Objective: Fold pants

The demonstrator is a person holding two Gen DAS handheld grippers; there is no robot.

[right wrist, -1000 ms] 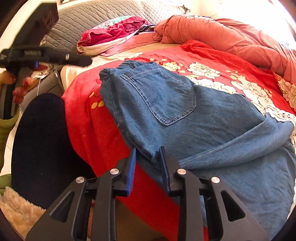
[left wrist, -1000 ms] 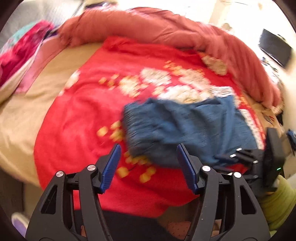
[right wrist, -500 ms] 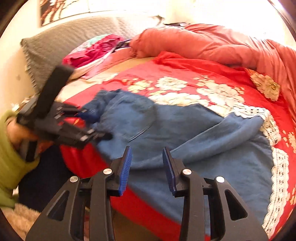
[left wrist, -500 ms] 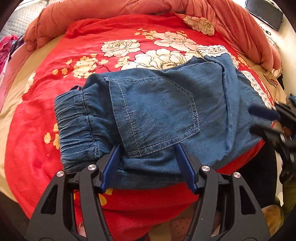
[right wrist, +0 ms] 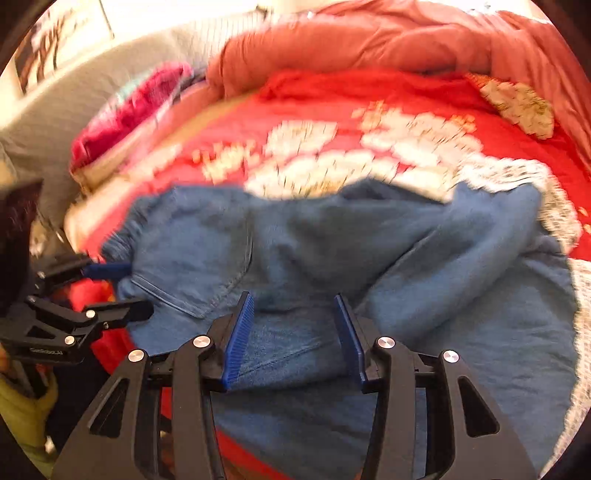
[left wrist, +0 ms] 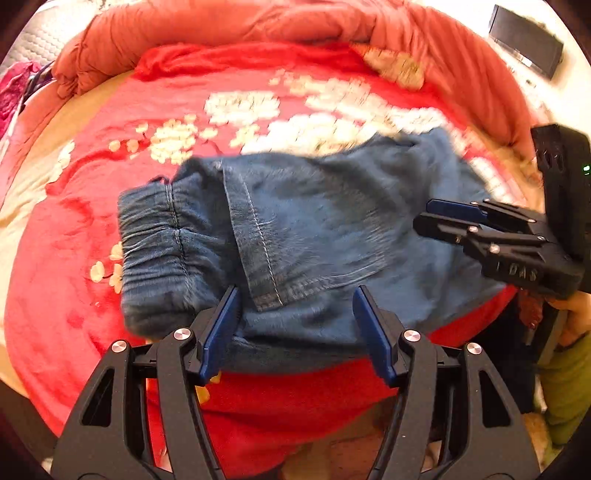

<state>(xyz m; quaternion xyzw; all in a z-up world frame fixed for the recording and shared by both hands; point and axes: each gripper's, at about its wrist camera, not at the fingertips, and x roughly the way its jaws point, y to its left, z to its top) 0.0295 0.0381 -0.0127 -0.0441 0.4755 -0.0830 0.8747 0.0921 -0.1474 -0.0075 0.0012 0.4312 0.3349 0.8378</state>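
Observation:
Blue denim pants (left wrist: pixel 332 229) lie folded across a red floral blanket (left wrist: pixel 74 258), with the elastic waistband (left wrist: pixel 155 240) at the left and a back pocket facing up. My left gripper (left wrist: pixel 295 295) is open over the near edge, just right of the waistband, and its pads are clear of the cloth. My right gripper (right wrist: pixel 292 297) hovers over the pants (right wrist: pixel 461 295) further toward the legs. Its jaws are opening, with denim below the gap and not pinched. Each gripper appears in the other's view: the right gripper (left wrist: pixel 443 218) and the left gripper (right wrist: pixel 125 290).
A bunched salmon duvet (left wrist: pixel 258 26) rings the far side of the bed. Pink and magenta clothes (right wrist: pixel 122 122) lie by the grey headboard (right wrist: pixel 66 96). A dark flat device (left wrist: pixel 524 40) sits at the far right. A green sleeve (left wrist: pixel 565 387) holds the right gripper.
The right gripper let go of the pants' near edge, widened and slid right along the pants. The left gripper came down close over the waistband end.

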